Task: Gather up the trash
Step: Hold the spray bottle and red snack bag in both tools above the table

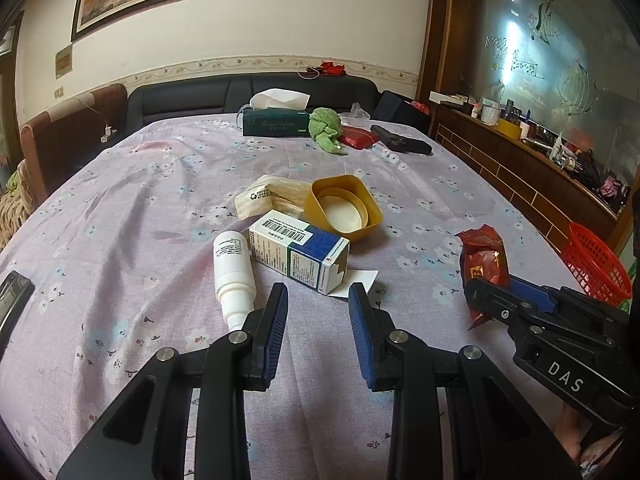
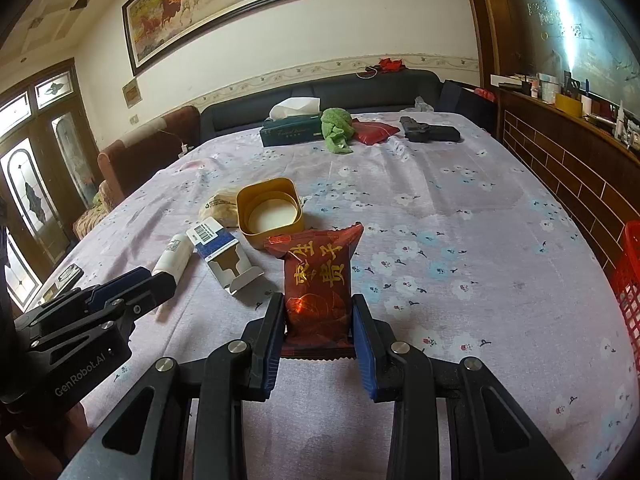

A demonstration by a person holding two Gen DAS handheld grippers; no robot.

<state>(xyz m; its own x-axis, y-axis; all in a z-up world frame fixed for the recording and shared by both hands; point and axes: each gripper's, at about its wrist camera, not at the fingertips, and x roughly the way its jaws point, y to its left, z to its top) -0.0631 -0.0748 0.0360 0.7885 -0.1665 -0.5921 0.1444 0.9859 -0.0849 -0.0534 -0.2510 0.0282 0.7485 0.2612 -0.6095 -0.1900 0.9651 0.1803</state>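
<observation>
A red snack packet (image 2: 318,272) with gold characters stands upright between the pads of my right gripper (image 2: 318,312), which is shut on its lower end. In the left wrist view the same packet (image 1: 482,256) and right gripper (image 1: 492,296) sit at the right, near a red mesh basket (image 1: 596,264). My left gripper (image 1: 318,300) hovers over the tablecloth with a narrow gap between its jaws and nothing in it. Just ahead lie a white-and-blue carton (image 1: 300,252), a white spray bottle (image 1: 234,268), a crumpled beige wrapper (image 1: 264,196) and a yellow plastic lid (image 1: 372,204).
At the far end of the table are a green tissue box (image 1: 276,122), a green cloth (image 1: 326,126), a red pouch (image 1: 358,136) and a black pistol-shaped item (image 1: 400,140). A phone (image 1: 12,300) lies at the left edge. A sofa and a brick counter border the table.
</observation>
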